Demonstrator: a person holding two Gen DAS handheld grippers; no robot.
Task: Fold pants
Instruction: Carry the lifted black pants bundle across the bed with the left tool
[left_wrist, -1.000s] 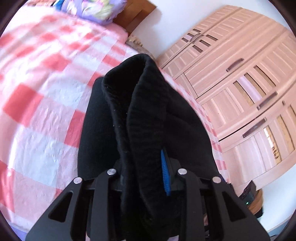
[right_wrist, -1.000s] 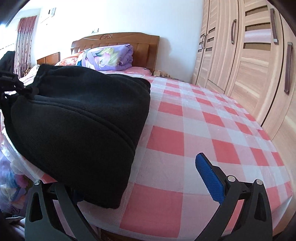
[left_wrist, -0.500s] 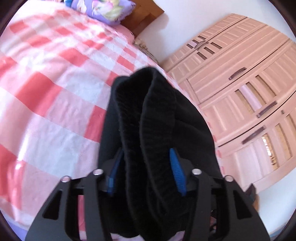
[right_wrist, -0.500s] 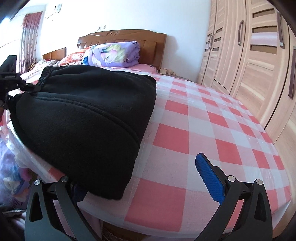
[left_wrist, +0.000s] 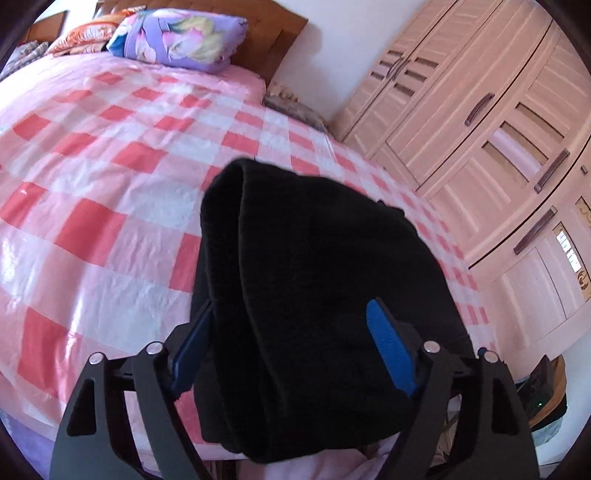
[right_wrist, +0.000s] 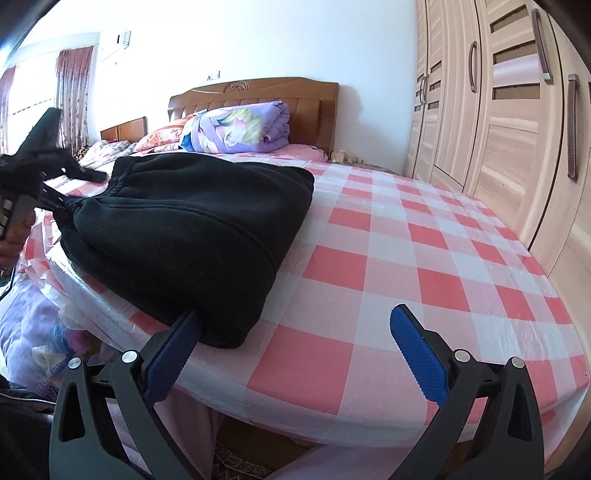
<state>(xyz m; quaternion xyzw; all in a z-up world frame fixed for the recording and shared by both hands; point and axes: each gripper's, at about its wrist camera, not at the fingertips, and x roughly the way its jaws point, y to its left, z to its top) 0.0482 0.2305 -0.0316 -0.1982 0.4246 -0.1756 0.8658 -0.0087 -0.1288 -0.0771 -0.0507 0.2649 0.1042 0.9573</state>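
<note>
Left wrist view showed one pair of black pants (left_wrist: 317, 295) lying folded in a thick bundle at the near edge of the bed (left_wrist: 92, 229), on its red-and-white checked cover. The left gripper (left_wrist: 291, 336) straddled the bundle's near end; its jaws had just been opening, and the blue pads (left_wrist: 388, 350) stood spread, no longer pinching the cloth between them. In the right wrist view, the right gripper (right_wrist: 295, 339) hung wide apart and empty, its left pad just at the bundle's corner.

The fabric looked like heavy fleece: soft, limp, bulky, not slippery. It would likely sag if lifted by one point, so the stacked edges near the waistband seemed the best place to grip, with both tools.

One folded quilt (right_wrist: 236, 127) sat by the single headboard (right_wrist: 255, 92); one wardrobe (right_wrist: 517, 129) lined the wall.
</note>
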